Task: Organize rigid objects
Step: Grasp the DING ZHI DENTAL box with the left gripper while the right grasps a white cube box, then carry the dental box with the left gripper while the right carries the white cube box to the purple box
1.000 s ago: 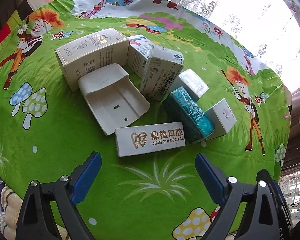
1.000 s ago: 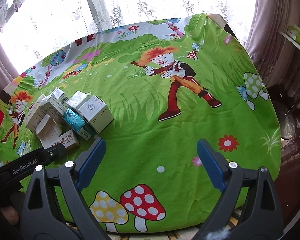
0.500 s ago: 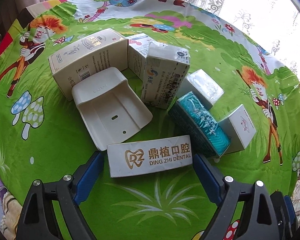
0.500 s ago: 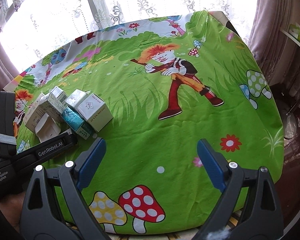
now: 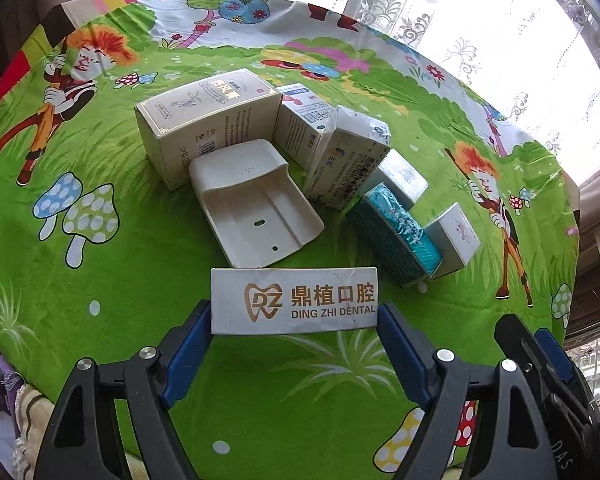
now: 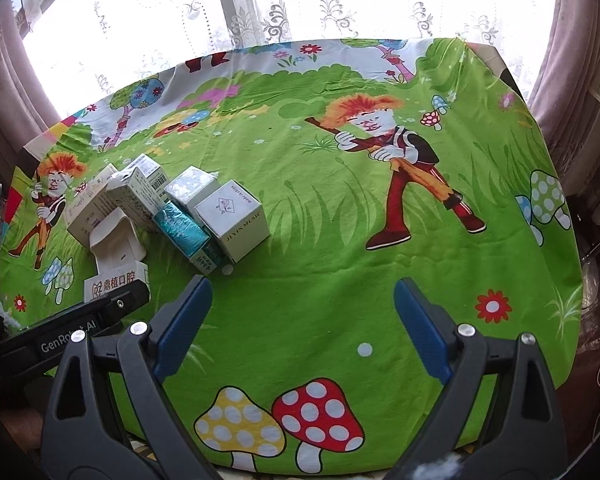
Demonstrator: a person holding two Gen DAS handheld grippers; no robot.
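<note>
Left tongs [image 5: 294, 322] have been closing, blue pads touching the dental box [image 5: 294, 300] at both short ends. Best squeezed squarely, lifted level. Right tongs [image 6: 302, 320] gape empty.

Green cartoon tablecloth [image 6: 320, 280], lace curtains [image 6: 300, 4], pink drapes [image 6: 572, 40]

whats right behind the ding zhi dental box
Directly behind the Ding Zhi Dental box lies an open white plastic holder, empty inside. Beyond it stands a large beige carton. The cloth under the dental box is hidden.
</note>
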